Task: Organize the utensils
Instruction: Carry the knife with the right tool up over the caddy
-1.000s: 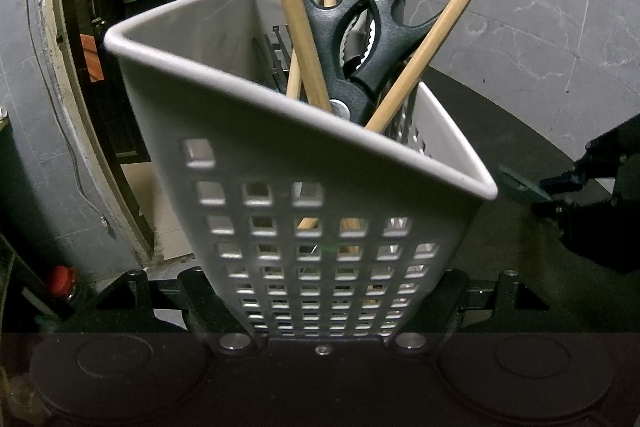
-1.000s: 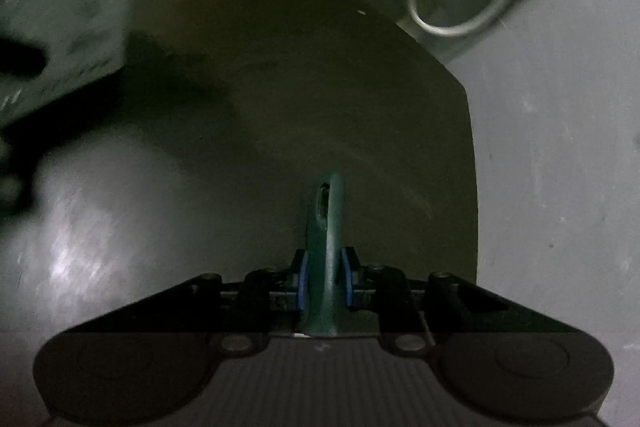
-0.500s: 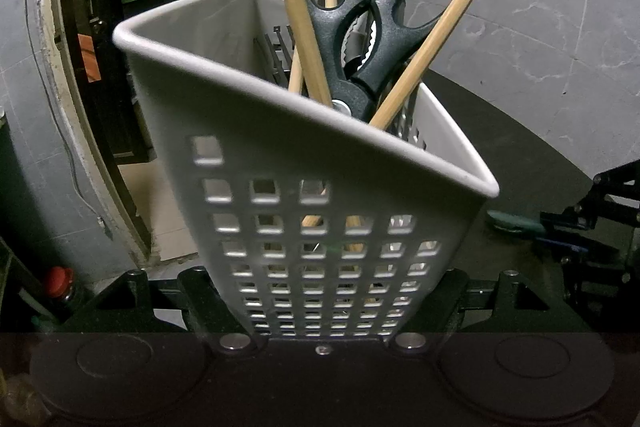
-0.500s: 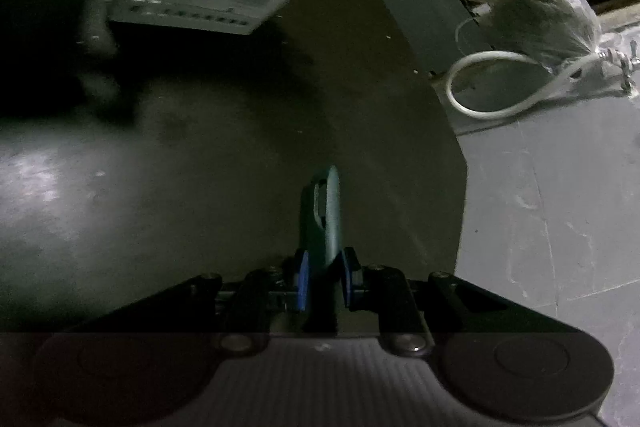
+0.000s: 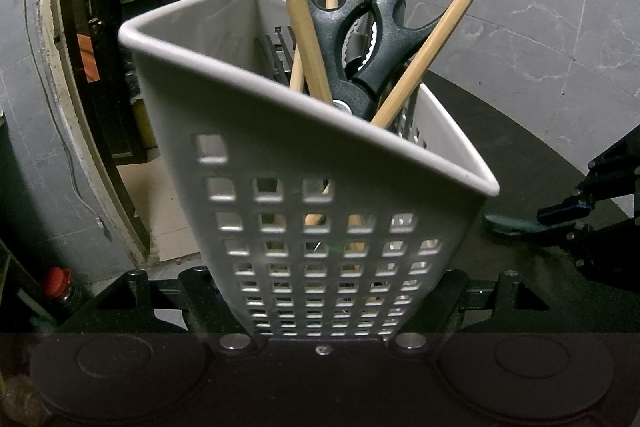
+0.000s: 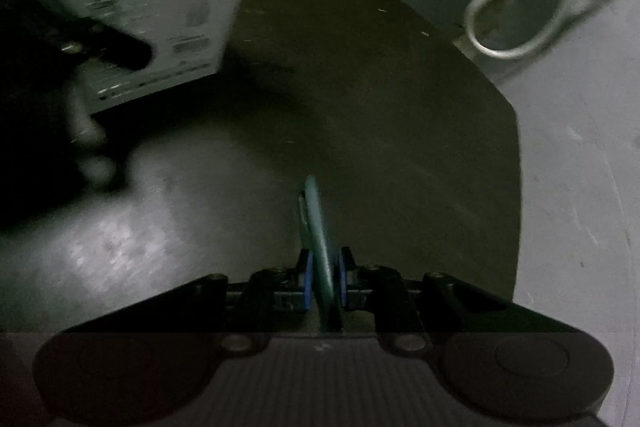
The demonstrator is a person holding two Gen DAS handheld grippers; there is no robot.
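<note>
The left gripper (image 5: 320, 331) clamps the white utensil basket (image 5: 320, 227); the right gripper (image 6: 323, 281) pinches a green-handled utensil (image 6: 318, 227) above the dark table (image 6: 380, 107).

**Dark round table over a grey tiled floor**

The dark table (image 6: 360, 99) has a curved edge, with a dull sheen on its near left part in the right wrist view. Its visible surface carries nothing lying loose (the white perforated holder (image 5: 320, 227) appears tilted; whether its base touches the top is hidden). Beyond the far-right edge, on the grey marbled floor (image 6: 580, 187), lies a looped white hose (image 6: 516, 15).
</note>
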